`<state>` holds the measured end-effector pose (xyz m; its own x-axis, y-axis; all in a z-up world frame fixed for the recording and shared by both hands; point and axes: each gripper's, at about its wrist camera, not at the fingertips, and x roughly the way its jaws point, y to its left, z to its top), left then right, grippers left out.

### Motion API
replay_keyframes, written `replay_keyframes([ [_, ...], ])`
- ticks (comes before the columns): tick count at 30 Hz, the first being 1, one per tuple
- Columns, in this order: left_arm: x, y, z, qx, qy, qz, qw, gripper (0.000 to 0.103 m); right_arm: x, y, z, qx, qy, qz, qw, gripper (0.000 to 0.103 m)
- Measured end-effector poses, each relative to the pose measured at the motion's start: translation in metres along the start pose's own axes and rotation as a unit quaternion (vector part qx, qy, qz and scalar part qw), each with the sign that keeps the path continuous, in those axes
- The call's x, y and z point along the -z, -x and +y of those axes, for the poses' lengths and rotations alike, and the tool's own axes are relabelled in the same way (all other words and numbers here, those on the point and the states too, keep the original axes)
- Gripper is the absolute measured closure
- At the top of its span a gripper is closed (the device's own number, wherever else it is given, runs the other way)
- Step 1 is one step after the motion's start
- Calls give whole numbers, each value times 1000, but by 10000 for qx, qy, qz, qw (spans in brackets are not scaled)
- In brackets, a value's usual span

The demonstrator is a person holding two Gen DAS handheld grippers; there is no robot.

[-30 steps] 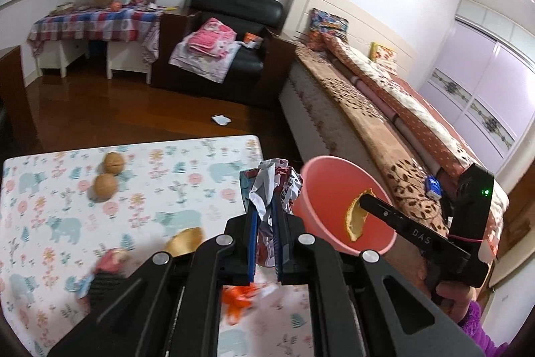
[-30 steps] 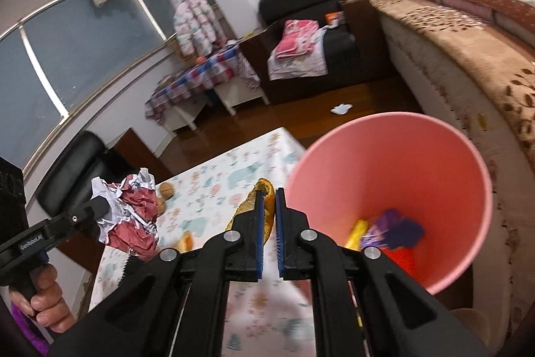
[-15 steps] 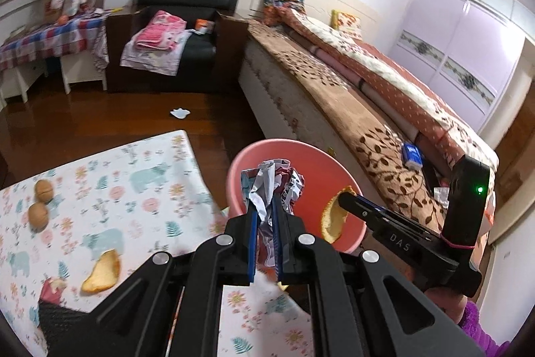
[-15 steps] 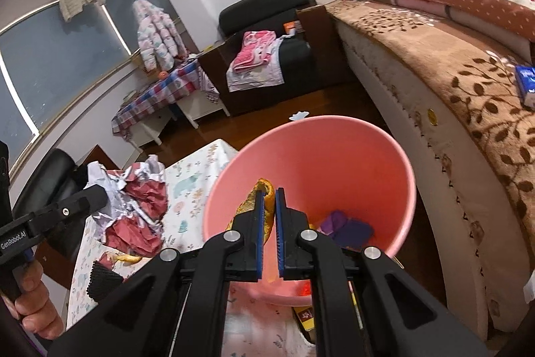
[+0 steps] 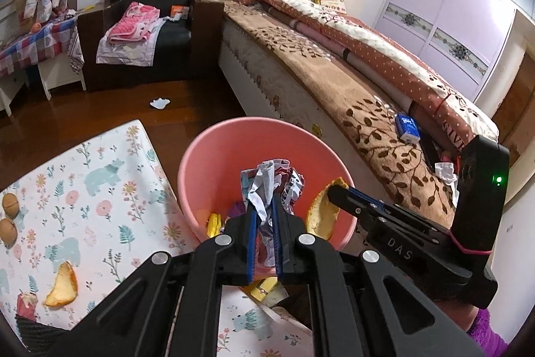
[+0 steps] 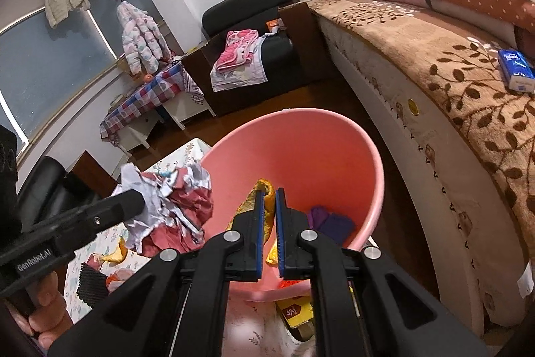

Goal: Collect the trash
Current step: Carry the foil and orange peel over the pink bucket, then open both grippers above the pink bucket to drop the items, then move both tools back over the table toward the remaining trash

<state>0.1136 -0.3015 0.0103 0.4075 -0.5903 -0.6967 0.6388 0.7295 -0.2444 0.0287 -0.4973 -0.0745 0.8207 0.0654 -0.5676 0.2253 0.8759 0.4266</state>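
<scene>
Left claw (image 5: pixel 264 213) is clenched on a crumpled wrapper (image 5: pixel 271 183), a red, white and blue wad. Right claw (image 6: pixel 269 206) is clenched on a piece of orange peel (image 6: pixel 259 189).

Key relation: both loads sit over the open mouth of the pink bin (image 5: pixel 200 156). In the left wrist view the wrapper lies at frame centre, straight ahead of the left claw, with pink wall showing behind it on all sides. The peel hangs at centre right of that frame, inside the near right rim. Judgement: a release from either claw should drop its load inside. The wrapper is the more centred of the 2; the peel is closer to the rim, so it carries the higher risk of a miss.

The peel's long axis runs roughly upright along the right claw's fingers.

View differences:
- The left wrist view shows the desk (image 5: pixel 100 176) at lower left with 1 more orange peel (image 5: pixel 62 285) and 2 walnuts (image 5: pixel 9 216) not yet collected.
- The right wrist view shows deeper into the bin: a purple scrap (image 6: pixel 329 221) lies on its floor. It also shows the hand (image 6: pixel 43 320) holding the left tool, at lower left.
- A white scrap (image 5: pixel 159 103) lies on the floor, upper left of centre.
</scene>
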Motion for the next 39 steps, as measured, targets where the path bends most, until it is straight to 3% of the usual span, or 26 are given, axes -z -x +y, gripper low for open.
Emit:
replay_keyframes([
  [8, 5, -7, 1, 19, 72, 68, 9999, 93, -2, -1, -6, 42, -67, 11, 10000, 96],
  [11, 5, -7, 0, 32, 81, 48, 10000, 86, -2, -1, -7, 59, -75, 12, 10000, 96],
  [15, 5, -4, 2, 20, 118, 20, 9999, 67, 0, -2, -6, 95, -75, 39, 9999, 96],
  [20, 4, 3, 6, -2, 166, -39, 9999, 65, -1, -3, -6, 128, -116, 102, 9998, 96],
  [26, 7, 11, 12, -73, 211, -85, 9997, 61, -1, -4, -3, 129, -111, 105, 9998, 82],
  [39, 16, 48, 43, -437, 411, -382, 9975, 57, 1, 7, 21, -116, 100, -31, 9999, 82],
])
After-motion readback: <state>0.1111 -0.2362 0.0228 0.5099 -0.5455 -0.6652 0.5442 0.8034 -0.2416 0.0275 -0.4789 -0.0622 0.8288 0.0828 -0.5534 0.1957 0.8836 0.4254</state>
